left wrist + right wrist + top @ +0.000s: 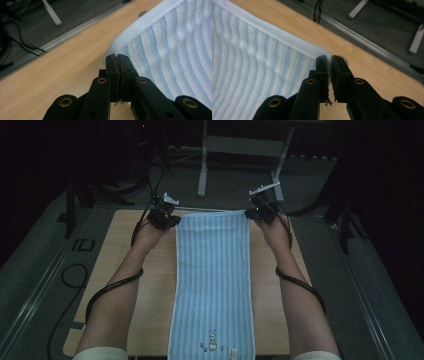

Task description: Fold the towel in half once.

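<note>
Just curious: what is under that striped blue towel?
The blue striped towel lies on a light wooden table, bare on both sides. Whatever sits beneath the cloth itself is covered.

A towel lies lengthwise down the middle of the table, its near end at the table's near edge and its far edge between the two grippers. The left gripper is at the far left corner of the towel, the right gripper at the far right corner. Behind the table, on the floor, stands a frame.
</note>
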A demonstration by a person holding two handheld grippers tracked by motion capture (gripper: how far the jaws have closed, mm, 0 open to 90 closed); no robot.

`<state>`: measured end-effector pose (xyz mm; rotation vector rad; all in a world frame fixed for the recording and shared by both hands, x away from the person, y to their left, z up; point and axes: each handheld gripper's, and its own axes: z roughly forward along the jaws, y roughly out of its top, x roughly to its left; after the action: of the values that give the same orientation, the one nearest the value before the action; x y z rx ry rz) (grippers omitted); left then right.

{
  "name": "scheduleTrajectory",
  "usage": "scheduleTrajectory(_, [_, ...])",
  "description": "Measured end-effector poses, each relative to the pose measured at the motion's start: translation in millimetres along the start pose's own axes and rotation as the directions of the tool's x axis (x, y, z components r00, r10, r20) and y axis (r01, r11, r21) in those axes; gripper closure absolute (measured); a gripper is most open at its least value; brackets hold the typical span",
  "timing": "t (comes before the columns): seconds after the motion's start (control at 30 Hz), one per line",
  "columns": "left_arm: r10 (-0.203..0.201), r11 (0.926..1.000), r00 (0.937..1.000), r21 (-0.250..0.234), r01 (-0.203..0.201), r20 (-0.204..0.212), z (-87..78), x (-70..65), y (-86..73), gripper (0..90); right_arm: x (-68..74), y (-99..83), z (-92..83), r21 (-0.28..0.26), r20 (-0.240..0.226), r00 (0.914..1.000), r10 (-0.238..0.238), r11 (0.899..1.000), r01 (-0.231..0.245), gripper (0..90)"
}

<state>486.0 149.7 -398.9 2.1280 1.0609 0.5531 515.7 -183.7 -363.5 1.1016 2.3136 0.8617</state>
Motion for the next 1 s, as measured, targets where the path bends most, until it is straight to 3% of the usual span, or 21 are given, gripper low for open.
scheduleTrajectory(0.03, [0.004, 0.9998, 0.9998, -0.02, -0.004, -0.02, -4.1, 0.7, 1.9, 88.8, 0.1, 4.0, -4.1, -0.006, 0.009, 0.9999, -0.01, 1.0, 0.01, 83.9])
scheduleTrajectory(0.1, [-0.031, 0.9984, 0.9995, -0.048, 0.031, 0.0, -9.3, 4.2, 2.5, 88.7, -0.2, 7.6, -9.4, -0.031, -0.005, 1.0, -0.007, 0.999, 0.007, 83.9])
scheduleTrajectory(0.23, [-0.004, 0.9998, 1.0, -0.017, 0.003, -0.003, -7.5, 1.2, -8.5, 88.7, 2.8, -0.7, -4.8, -0.026, -0.046, 0.9989, 0.009, 1.0, -0.01, 83.8])
scheduleTrajectory(0.33, [-0.003, 0.9999, 0.9998, -0.014, 0.004, 0.021, -7.3, -3.5, -20.7, 88.7, 9.2, -16.4, 4.7, -0.001, -0.059, 0.9982, -0.011, 1.0, 0.011, 83.7])
scheduleTrajectory(0.4, [-0.019, 0.9996, 0.9974, -0.021, 0.02, 0.07, -9.4, -8.0, -28.1, 88.7, 11.8, -29.0, 9.2, 0.001, -0.084, 0.9965, -0.004, 1.0, 0.004, 83.7])
scheduleTrajectory(0.47, [0.007, 0.9995, 0.9962, -0.031, -0.004, 0.087, -13.2, -15.7, -35.1, 88.7, 15.7, -41.7, 11.8, 0.007, -0.099, 0.995, -0.013, 1.0, 0.013, 83.7])
scheduleTrajectory(0.57, [0.008, 0.9992, 0.992, -0.041, -0.003, 0.126, -20.2, -24.8, -46.0, 88.7, 22.0, -59.8, 11.3, 0.01, -0.109, 0.9935, -0.035, 0.999, 0.036, 83.7])
scheduleTrajectory(0.63, [0.033, 0.9993, 0.989, -0.023, -0.03, 0.145, -23.6, -32.6, -53.3, 88.7, 25.8, -70.5, 9.0, 0.012, -0.13, 0.9906, -0.043, 0.999, 0.045, 83.7])
scheduleTrajectory(0.7, [0.057, 0.9982, 0.9842, -0.027, -0.053, 0.167, -29.3, -41.6, -61.2, 88.7, 31.4, -80.2, 3.7, 0.008, -0.142, 0.9889, -0.043, 0.999, 0.045, 83.8])
scheduleTrajectory(0.83, [0.077, 0.9964, 0.9769, -0.049, -0.069, 0.199, -43.0, -54.4, -77.1, 88.7, 50.0, -97.2, -13.6, -0.029, -0.169, 0.9802, -0.104, 0.995, 0.1, 83.7])
scheduleTrajectory(0.9, [0.095, 0.9953, 0.9756, -0.037, -0.089, 0.198, -47.8, -59.3, -84.4, 88.6, 57.5, -103.7, -24.2, -0.043, -0.171, 0.9759, -0.136, 0.991, 0.13, 83.7])
scheduleTrajectory(1.0, [0.103, 0.9943, 0.9713, -0.05, -0.094, 0.214, -58.7, -67.2, -96.1, 88.6, 62.9, -114.0, -41.5, -0.075, -0.19, 0.9731, -0.13, 0.99, 0.118, 83.7])
